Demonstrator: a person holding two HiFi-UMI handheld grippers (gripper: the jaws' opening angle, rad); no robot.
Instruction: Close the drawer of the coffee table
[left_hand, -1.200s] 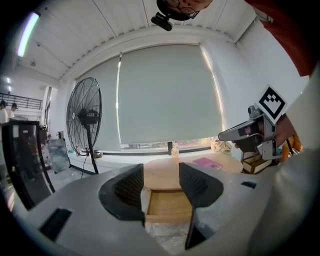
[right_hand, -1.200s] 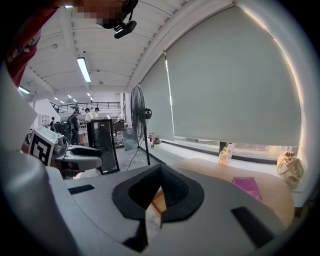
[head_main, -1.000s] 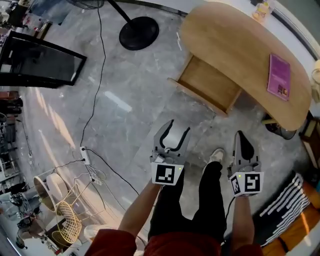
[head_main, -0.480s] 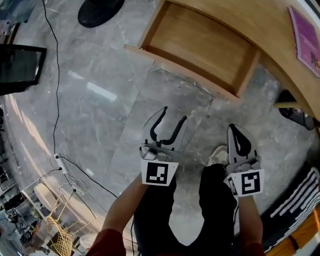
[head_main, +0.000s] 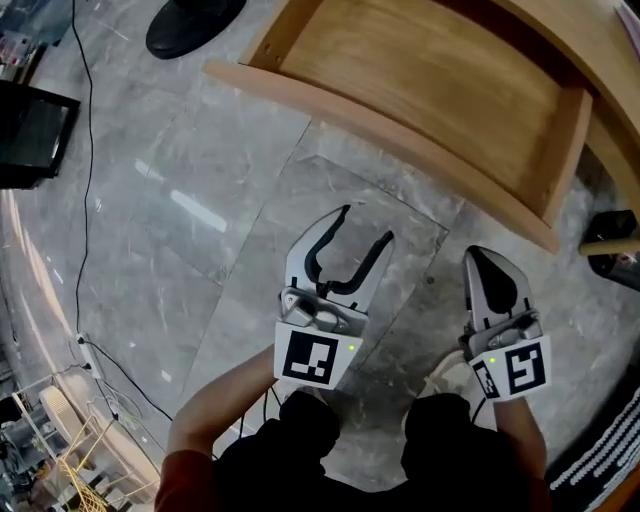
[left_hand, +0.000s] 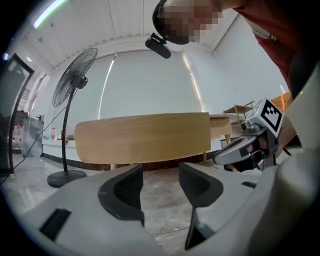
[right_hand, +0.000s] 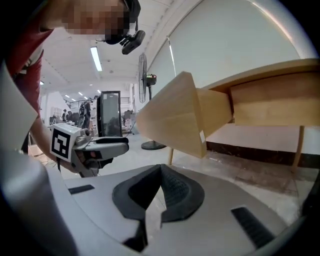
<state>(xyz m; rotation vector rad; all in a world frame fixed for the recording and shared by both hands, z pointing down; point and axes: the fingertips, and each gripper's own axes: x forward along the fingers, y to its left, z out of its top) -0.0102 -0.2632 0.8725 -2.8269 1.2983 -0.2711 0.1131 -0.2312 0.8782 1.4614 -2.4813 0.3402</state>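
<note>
Grey marble floor (head_main: 200, 200): black fan base (head_main: 190, 22) top left, black cable (head_main: 88, 180) running down to a white power strip (head_main: 88, 350); coffee table (head_main: 600, 50) top right.

drawer (head_main: 430, 90): pale tan wood, faint grain
floor (head_main: 200, 200): grey marble, lighter veins
left gripper (head_main: 366, 222): light grey, black pads, black-and-white square marker
right gripper (head_main: 480, 256): same grey, black, same marker
fan base (head_main: 190, 20): black, upper left
rug (head_main: 605, 450): black-and-white stripes, lower right
sleeve (head_main: 185, 480): red
trousers (head_main: 300, 460): black

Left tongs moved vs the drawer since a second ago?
Yes: left tongs have come nearer the open drawer front; the floor gap between them shrank.
</note>
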